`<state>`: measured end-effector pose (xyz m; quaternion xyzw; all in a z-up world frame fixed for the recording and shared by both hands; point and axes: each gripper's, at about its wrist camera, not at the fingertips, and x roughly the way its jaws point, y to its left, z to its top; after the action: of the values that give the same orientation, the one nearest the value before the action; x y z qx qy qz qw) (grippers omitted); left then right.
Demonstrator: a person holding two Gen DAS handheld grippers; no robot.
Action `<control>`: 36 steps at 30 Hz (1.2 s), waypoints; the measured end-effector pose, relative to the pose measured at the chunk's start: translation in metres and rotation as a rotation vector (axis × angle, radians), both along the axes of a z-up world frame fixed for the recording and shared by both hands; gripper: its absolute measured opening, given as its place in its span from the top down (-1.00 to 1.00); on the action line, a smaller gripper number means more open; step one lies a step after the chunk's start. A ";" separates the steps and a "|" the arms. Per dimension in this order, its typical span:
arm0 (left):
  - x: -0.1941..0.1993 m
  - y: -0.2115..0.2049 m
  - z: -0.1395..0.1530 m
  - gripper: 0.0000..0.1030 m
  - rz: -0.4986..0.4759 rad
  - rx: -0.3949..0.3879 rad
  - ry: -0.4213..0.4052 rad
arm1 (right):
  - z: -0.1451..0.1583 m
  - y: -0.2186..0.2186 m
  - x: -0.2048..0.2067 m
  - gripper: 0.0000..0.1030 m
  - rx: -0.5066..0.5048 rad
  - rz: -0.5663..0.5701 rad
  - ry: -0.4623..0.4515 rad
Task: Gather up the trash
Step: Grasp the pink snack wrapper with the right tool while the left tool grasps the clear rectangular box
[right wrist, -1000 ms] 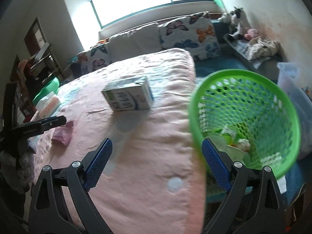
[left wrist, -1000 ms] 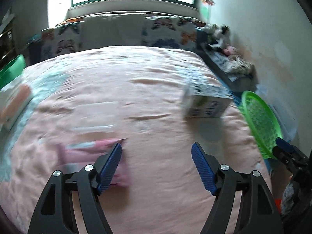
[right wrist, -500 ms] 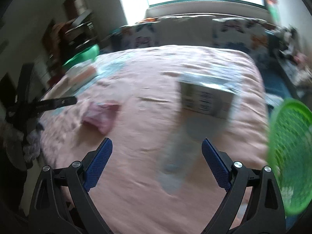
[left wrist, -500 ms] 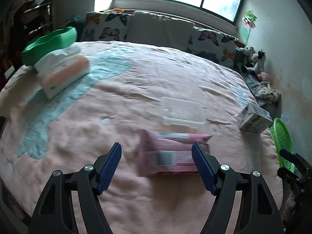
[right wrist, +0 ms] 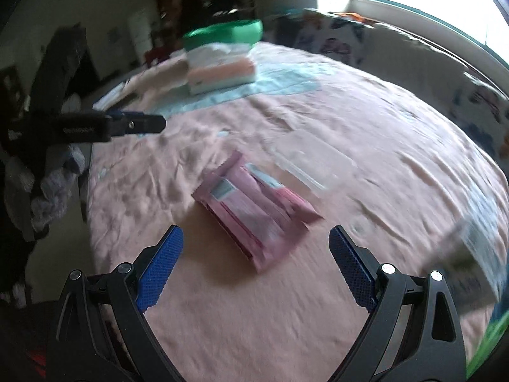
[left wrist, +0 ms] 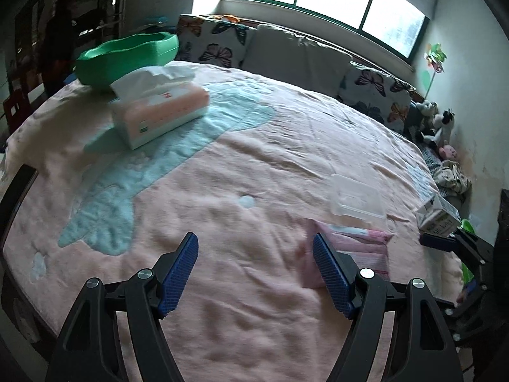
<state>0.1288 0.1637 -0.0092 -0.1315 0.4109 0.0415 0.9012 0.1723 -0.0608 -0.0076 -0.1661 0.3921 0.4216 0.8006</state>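
Observation:
A pink wrapper pack [right wrist: 254, 213] lies flat on the pink bedspread [right wrist: 222, 318], just ahead of my open, empty right gripper [right wrist: 256, 254]. In the left wrist view the pack [left wrist: 359, 251] sits behind the right finger of my open, empty left gripper [left wrist: 256, 259]. A clear plastic box [left wrist: 356, 200] lies just beyond the pack; it shows blurred in the right wrist view [right wrist: 313, 162]. A white carton [left wrist: 437, 215] stands at the bed's right edge. The green basket's rim [right wrist: 486, 343] shows at the lower right.
A tissue box [left wrist: 159, 108] and a green basin [left wrist: 127, 55] sit at the far left of the bed. Butterfly pillows [left wrist: 219, 46] line the window side. Stuffed toys [left wrist: 439, 124] lie by the right wall.
Both grippers have swung left across the bed. The pink pack moved from between the left fingers to behind its right finger. The right gripper turned from the carton to face the pack.

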 end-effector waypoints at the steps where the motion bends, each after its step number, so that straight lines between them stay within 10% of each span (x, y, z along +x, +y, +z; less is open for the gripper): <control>1: 0.000 0.005 -0.003 -0.39 0.009 -0.007 0.006 | -0.003 0.008 0.005 -0.79 -0.016 0.026 -0.002; 16: 0.012 0.032 -0.028 -0.39 0.049 -0.040 0.051 | -0.050 0.058 0.040 -0.61 -0.170 0.190 0.097; 23: 0.020 0.026 -0.026 -0.39 0.029 -0.036 0.045 | -0.046 0.050 0.034 -0.23 -0.156 0.146 0.082; 36: 0.055 -0.024 -0.022 -0.39 -0.117 -0.011 0.036 | -0.020 -0.016 0.013 -0.12 -0.050 -0.014 0.086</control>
<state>0.1836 0.1395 -0.0308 -0.1115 0.4341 -0.0114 0.8939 0.1848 -0.0767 -0.0275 -0.1650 0.4376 0.4130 0.7815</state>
